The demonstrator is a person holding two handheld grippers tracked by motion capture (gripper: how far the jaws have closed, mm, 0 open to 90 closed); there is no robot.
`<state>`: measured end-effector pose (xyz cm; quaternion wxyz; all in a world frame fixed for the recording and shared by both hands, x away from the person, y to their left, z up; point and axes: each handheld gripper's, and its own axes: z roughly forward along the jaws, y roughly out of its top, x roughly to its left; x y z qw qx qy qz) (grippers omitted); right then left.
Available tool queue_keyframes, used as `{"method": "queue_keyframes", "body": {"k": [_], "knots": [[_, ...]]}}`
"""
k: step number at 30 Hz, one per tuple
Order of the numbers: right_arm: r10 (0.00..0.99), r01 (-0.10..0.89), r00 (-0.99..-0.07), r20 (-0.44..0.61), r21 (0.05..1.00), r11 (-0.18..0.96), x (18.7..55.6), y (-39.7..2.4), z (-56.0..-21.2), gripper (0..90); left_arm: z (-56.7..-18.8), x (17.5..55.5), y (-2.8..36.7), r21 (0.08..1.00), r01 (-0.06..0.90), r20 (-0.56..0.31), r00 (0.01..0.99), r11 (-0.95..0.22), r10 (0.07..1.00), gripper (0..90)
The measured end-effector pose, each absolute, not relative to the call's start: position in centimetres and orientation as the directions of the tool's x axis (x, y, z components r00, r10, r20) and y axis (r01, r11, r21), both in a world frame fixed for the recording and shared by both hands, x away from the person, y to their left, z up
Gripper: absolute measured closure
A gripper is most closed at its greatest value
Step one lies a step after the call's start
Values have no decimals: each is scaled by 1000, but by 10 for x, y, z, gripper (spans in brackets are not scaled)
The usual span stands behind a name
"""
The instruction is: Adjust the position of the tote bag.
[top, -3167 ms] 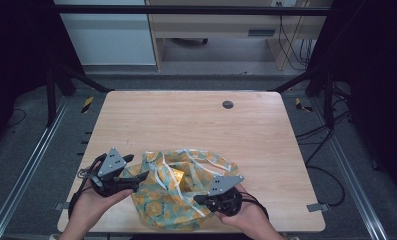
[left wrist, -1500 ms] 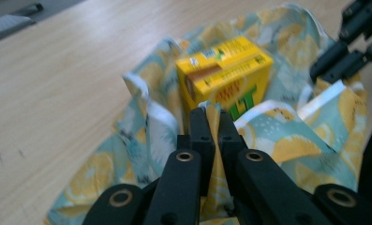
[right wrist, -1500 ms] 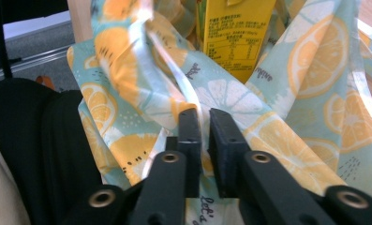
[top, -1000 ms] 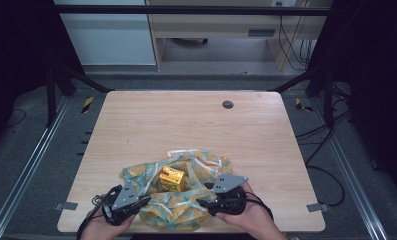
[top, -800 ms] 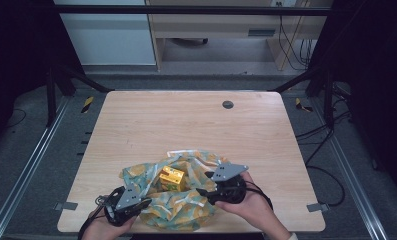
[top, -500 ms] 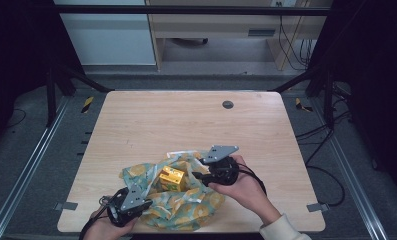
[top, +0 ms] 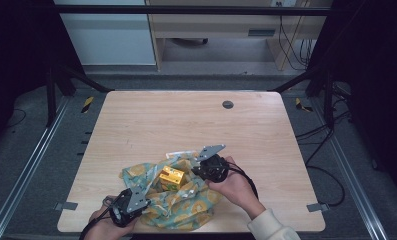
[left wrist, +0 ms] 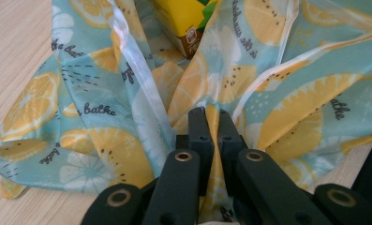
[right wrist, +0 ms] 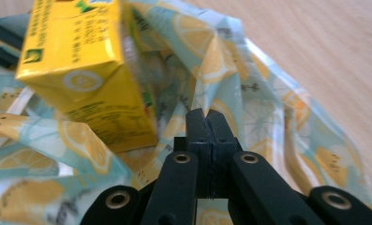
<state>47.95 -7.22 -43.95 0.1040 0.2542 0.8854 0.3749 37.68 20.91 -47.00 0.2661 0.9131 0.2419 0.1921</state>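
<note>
A yellow carton point(top: 171, 177) lies tilted on the crumpled lemon-print bag point(top: 176, 205) near the table's point(top: 186, 120) front edge.

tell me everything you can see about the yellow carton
The yellow carton is a small box-shaped drink pack, glossy coated card by the look, with green marks and fine print. It sits tilted in the folds of the lemon-print bag near the table's front edge. The bag's film touches its sides. The right gripper is just beside it, the left gripper in front.
</note>
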Motion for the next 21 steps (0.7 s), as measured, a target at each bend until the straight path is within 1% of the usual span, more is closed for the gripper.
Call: {"method": "queue_keyframes", "body": {"k": [5,8,9,14,17,21], "knots": [[568,374,-823,-11,742,556,489,-82,-430,900,-469,377,211,565,330,272,791,-756,548,891],[591,389,-807,-2,751,533,498,-88,-429,900,-470,378,211,555,335,280,786,-761,550,891],[595,397,-804,4,749,530,501,-89,-432,900,-470,379,211,532,335,292,789,-778,540,891],[621,439,-783,15,721,536,512,-95,-449,900,-472,380,212,518,352,284,789,-780,545,891],[629,448,-777,19,719,532,516,-98,-453,900,-474,380,210,495,357,293,790,-792,539,891],[638,463,-770,15,701,543,519,-99,-459,900,-476,381,210,486,370,278,794,-792,541,891]]}}
